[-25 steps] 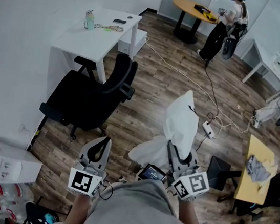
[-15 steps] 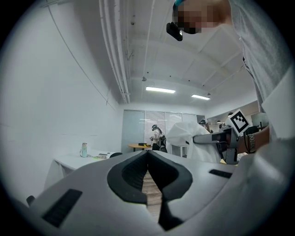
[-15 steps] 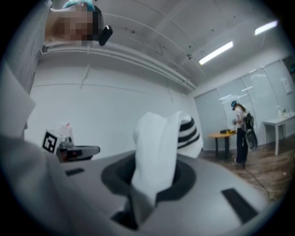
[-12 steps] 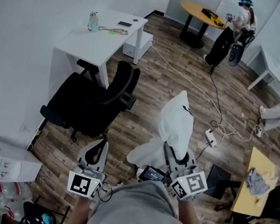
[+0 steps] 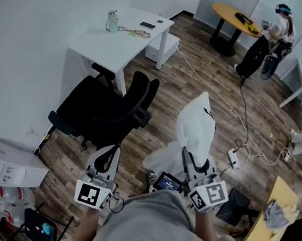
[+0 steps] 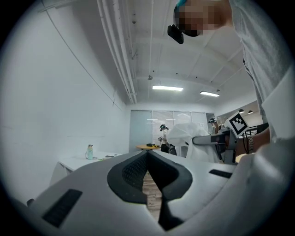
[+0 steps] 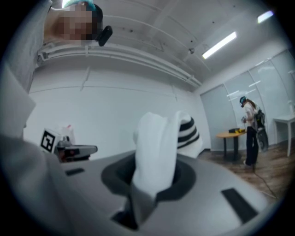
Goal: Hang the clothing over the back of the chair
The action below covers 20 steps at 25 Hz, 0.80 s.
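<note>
Right hand-held gripper pinches white clothing; left hand-held gripper pressed together, empty. Chair ahead-left: narrow pinch may slip, hem may snag.

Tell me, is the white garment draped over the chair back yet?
No, the white garment hangs from the right tool, clear of the black chair.

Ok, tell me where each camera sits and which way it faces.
Head view: on the head, steeply down at the chair; shows torso, left hand-held gripper, right hand-held gripper.
Left gripper view: rides that one, level along shut jaws toward the desk.
Right gripper view: rides the other, along jaws shut on the clothing.
Shared: the person by the round table.
</note>
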Available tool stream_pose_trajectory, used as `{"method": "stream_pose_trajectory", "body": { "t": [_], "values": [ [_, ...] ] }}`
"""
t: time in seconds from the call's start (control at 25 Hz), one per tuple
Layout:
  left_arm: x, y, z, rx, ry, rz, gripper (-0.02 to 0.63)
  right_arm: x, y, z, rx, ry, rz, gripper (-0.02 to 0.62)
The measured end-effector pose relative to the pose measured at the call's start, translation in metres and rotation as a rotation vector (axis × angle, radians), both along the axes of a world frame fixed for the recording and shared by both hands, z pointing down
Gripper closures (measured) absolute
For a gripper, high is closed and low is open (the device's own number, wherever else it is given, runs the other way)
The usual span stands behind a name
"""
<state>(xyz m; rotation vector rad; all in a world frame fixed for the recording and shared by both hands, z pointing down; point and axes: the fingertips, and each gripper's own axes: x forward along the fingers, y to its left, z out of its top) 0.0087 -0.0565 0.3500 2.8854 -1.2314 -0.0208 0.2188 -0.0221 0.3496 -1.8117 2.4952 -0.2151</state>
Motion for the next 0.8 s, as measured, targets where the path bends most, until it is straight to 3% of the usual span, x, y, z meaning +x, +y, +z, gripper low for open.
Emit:
{"method": "stream_pose_trajectory", "body": {
  "t": [0.8],
  "values": [
    [0.035, -0.051, 0.001, -0.017, -0.024, -0.264, 0.571, 0.049, -0.112, -0.006, 0.024, -0.014, -0.245, 0.497]
  ]
}}
